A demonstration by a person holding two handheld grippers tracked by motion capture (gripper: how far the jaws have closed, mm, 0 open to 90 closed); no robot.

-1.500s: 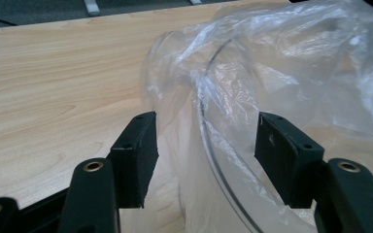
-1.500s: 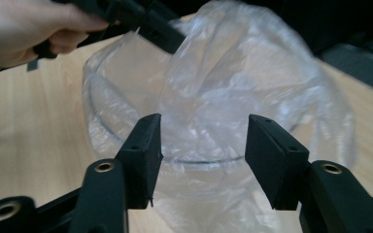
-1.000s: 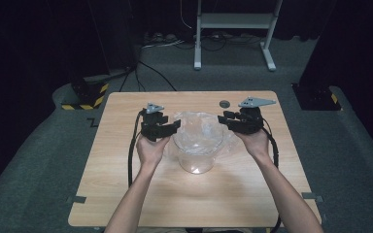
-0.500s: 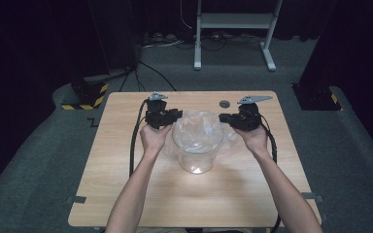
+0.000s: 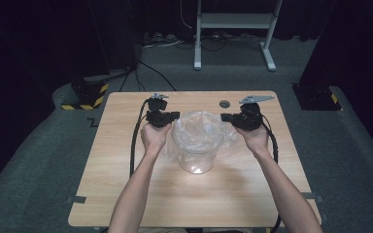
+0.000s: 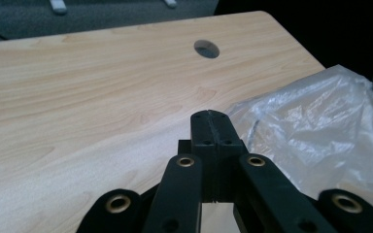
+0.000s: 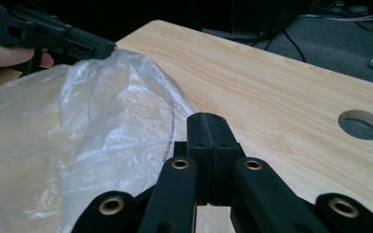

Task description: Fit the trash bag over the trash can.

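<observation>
A clear round container [image 5: 196,158] stands at the middle of the wooden table [image 5: 126,194], lined with a crinkled clear plastic bag [image 5: 199,128] that spills over its rim. My left gripper [image 5: 174,116] is at the bag's left edge and my right gripper [image 5: 226,118] at its right edge. Both pairs of jaws have just been closing and now stand together. In the left gripper view the bag [image 6: 315,121] meets the tip of the left gripper [image 6: 213,119]. In the right gripper view the film [image 7: 111,121] reaches the right gripper [image 7: 209,121] and rises to a peak at the left gripper [image 7: 77,44].
A round cable hole [image 5: 224,103] lies in the table behind the bag. Black cables trail from both grippers along the forearms. A white metal stand [image 5: 233,22] and black equipment stand on the grey floor beyond the table.
Both grippers' jaws have gone from spread to together at the bag's edges. The left hand has shifted a little toward the far side of the table; the right hand stays put.
</observation>
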